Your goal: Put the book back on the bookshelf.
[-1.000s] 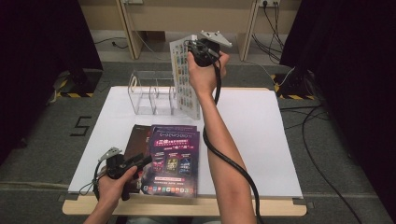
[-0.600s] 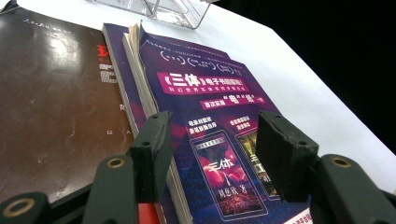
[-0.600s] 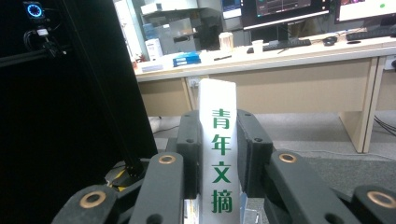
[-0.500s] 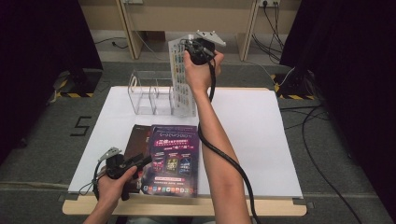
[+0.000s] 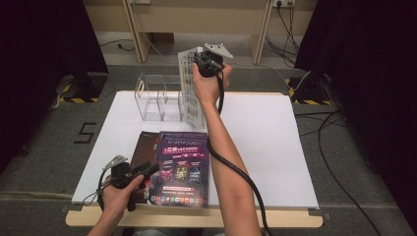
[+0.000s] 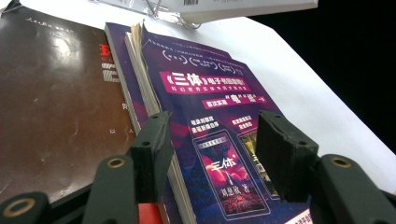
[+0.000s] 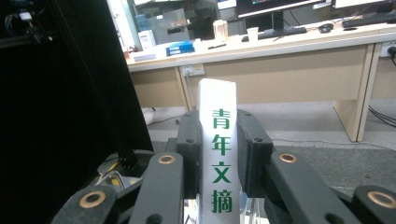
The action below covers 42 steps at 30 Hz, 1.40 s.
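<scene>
— Jaws first: what are they doing?

— Right gripper (image 5: 206, 61) is pinched on the spine of a white magazine (image 7: 217, 154) with green characters, holding it upright above the right end of the clear acrylic rack (image 5: 160, 98) at the far side of the white table (image 5: 275, 147). Left gripper (image 6: 212, 154) stands spread, its pads either side of the purple paperback (image 5: 183, 167) near the table's front edge, not pressing on it.

— Which step is this?

— Slotting the magazine into the rack, I'd judge; it isn't seated yet. Next it must go straight down between the dividers, kept vertical.

— Room to move?

— Plenty to the right: bare tabletop. Tight spots are the rack's thin walls, and a dark brown book (image 5: 145, 147) just left of the paperback.
</scene>
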Tool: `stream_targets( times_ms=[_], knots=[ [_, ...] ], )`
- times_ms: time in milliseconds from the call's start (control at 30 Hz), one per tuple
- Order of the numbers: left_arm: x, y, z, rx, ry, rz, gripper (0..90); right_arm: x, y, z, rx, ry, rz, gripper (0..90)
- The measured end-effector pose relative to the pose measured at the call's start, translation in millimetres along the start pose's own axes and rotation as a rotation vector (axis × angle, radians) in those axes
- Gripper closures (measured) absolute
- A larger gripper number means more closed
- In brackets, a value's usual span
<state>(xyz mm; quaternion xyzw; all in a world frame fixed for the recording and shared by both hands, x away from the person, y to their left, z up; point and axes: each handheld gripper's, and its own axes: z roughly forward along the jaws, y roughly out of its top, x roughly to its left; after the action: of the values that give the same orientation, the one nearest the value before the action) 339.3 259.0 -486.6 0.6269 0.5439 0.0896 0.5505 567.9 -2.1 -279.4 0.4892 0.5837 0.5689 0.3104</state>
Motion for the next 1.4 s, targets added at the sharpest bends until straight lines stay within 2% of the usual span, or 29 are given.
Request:
stream_targets(
  times_ms=[233,367,633,767,1000,1400],
  knots=[
    [-1.2,0.3,0.0,-0.002,-0.002,0.0,44.9,0.0,-7.0,-9.8,-0.014,0.006,-0.03,73.5],
    [-1.7,-0.2,0.3,-0.001,-0.002,-0.001,44.9,-3.8,-10.7,-22.8,-0.009,0.027,-0.057,73.3],
    [-3.1,0.0,0.0,-0.003,-0.002,0.0,44.9,-17.3,-16.3,-54.2,0.053,0.05,-0.053,73.1],
    [-2.7,0.0,-0.6,-0.006,0.001,-0.004,44.9,-19.7,-18.2,-68.2,0.087,0.055,-0.057,73.1],
    [-1.6,0.4,-0.8,-0.009,0.001,-0.01,44.9,-25.3,-27.6,-92.5,0.114,0.059,-0.063,72.7],
    [-2.7,-0.9,0.5,-0.004,-0.005,-0.013,44.9,-26.1,-35.6,-106.8,0.158,0.069,-0.076,70.0]
  ],
)
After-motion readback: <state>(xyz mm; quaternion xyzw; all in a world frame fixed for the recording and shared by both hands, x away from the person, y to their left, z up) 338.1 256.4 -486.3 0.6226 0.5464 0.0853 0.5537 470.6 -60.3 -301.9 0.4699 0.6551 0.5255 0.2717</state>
